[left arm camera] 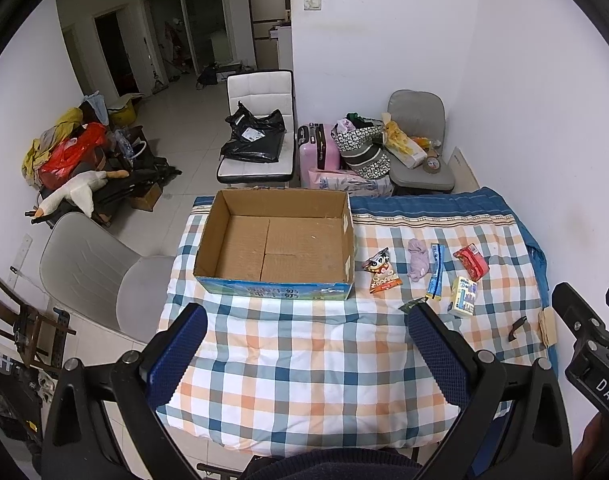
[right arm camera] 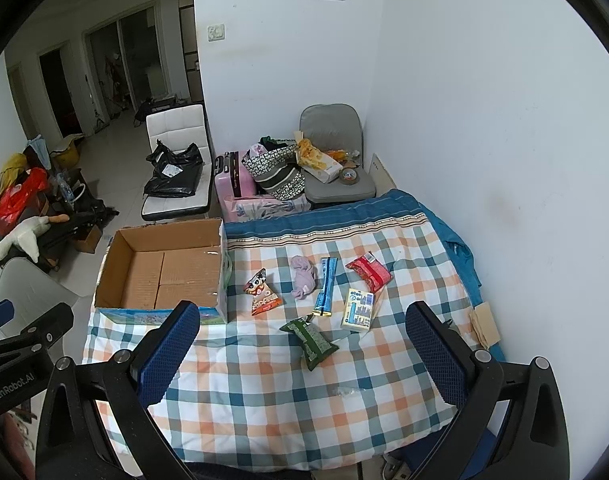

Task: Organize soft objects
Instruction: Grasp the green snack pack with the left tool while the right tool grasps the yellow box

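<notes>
- writing: "genrobot.ai" on the left gripper body seen at the left edge of the right wrist view; "das" on the right gripper body at the right edge of the left wrist view. print on the packs is too small to read
- left gripper [left arm camera: 306, 354]: jaws spread wide, nothing between them, hovering over the checked quilt [left arm camera: 304, 380]
- right gripper [right arm camera: 302, 354]: also spread wide, holding nothing
- cardboard box [left arm camera: 274, 240]: open top, nothing inside, at the quilt's far left; blue printed front panel
- soft items lie in a loose row right of the box: cartoon snack bag [right arm camera: 261, 292], lilac cloth wad [right arm camera: 303, 276], blue sachet [right arm camera: 326, 286], red pack [right arm camera: 369, 271], yellow carton [right arm camera: 358, 309], green pouch [right arm camera: 310, 338] nearest the right gripper
- surface: orange/teal/white plaid quilt, blue striped band at the far edge
- room: white walls, tile floor, white chair [left arm camera: 260, 128] with a black bag, pink suitcase [left arm camera: 318, 148], grey chair [left arm camera: 418, 140], goose plush [left arm camera: 74, 194]
</notes>
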`<state>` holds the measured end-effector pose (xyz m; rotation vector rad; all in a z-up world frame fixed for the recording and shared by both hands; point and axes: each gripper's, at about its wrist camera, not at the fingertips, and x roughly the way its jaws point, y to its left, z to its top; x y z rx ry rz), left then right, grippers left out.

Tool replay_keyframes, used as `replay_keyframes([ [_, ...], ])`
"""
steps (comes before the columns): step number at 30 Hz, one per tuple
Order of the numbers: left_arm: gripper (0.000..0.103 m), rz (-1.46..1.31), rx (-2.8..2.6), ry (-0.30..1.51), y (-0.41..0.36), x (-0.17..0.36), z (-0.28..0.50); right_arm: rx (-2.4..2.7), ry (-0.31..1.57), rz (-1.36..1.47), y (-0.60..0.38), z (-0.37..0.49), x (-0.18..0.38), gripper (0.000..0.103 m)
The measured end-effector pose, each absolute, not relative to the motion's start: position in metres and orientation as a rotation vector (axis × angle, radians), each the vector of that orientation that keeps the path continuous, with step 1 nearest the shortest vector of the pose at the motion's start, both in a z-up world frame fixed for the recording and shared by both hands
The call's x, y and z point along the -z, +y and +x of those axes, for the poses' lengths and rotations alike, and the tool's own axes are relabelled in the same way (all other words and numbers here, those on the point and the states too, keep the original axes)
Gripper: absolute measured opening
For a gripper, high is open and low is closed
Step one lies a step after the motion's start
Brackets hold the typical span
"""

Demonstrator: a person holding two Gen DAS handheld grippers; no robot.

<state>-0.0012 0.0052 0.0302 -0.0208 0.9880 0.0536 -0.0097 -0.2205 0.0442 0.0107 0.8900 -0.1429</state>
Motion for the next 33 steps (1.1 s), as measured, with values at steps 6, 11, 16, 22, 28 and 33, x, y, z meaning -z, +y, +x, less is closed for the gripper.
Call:
replay_keyframes([
  [6, 0.103, -0.029, -0.009, 1.011, -0.009, -0.017, 0.016, 0.165, 0.924, 0.076, -0.240, 0.008, -0.042, 0.103],
  [11, 0.103, -0.037, 0.091, 1.106, -0.041, 0.028, 0.062, 0.254, 1.005, 0.136, -0.291, 0.037, -0.004, 0.103],
  [16, 0.103, -0.039, 0.148, 1.252, -0.085, 0.094, 0.108, 0.287, 1.117, 0.211, -0.345, 0.066, 0.062, 0.103],
  [22, 0.103, -0.131, 0.196, 1.483, -0.135, 0.194, 0.151, 0.301, 1.272, 0.266, -0.402, 0.104, 0.162, 0.103],
  [28, 0.103, -0.217, 0.214, 1.681, -0.176, 0.279, 0.177, 0.280, 1.431, 0.304, -0.438, 0.152, 0.258, 0.103],
  [33, 0.103, -0.233, 0.194, 1.763, -0.198, 0.327, 0.187, 0.256, 1.538, 0.318, -0.454, 0.183, 0.322, 0.103],
])
